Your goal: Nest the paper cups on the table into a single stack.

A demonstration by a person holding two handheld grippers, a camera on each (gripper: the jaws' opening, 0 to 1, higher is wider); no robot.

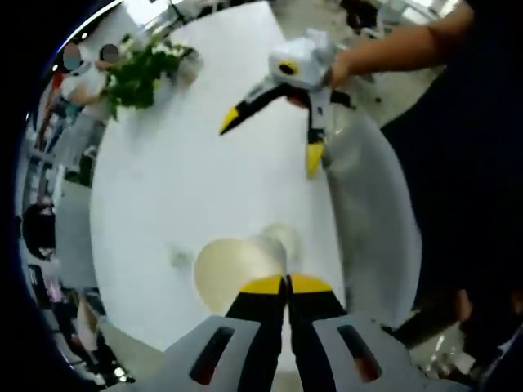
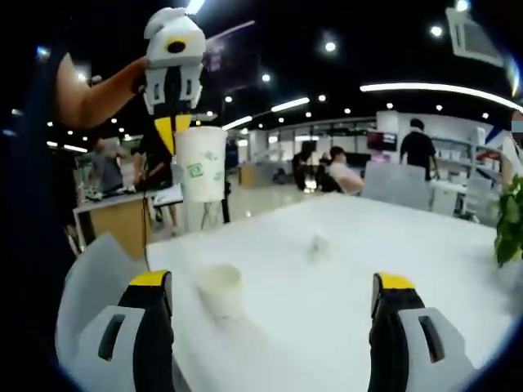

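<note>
My left gripper (image 1: pixel 286 284) is shut on the rim of a white paper cup (image 1: pixel 233 269), whose open mouth faces the left gripper view. In the right gripper view this held cup (image 2: pixel 200 163) hangs upright from the left gripper (image 2: pixel 174 131), well above the white table (image 2: pixel 351 245). A second paper cup (image 2: pixel 221 290) stands on the table, below and slightly right of the held one; from above it shows faintly as a cup (image 1: pixel 282 237). A smaller cup (image 2: pixel 320 243) stands farther back. My right gripper (image 2: pixel 273 282) is open and holds nothing; from above this gripper (image 1: pixel 273 139) hovers over the table's far side.
A green plant (image 1: pixel 139 69) stands at one edge of the round table (image 1: pixel 163 180); that plant (image 2: pixel 511 220) is at the right. A grey chair (image 1: pixel 368 204) stands against the table edge. People and desks fill the room behind.
</note>
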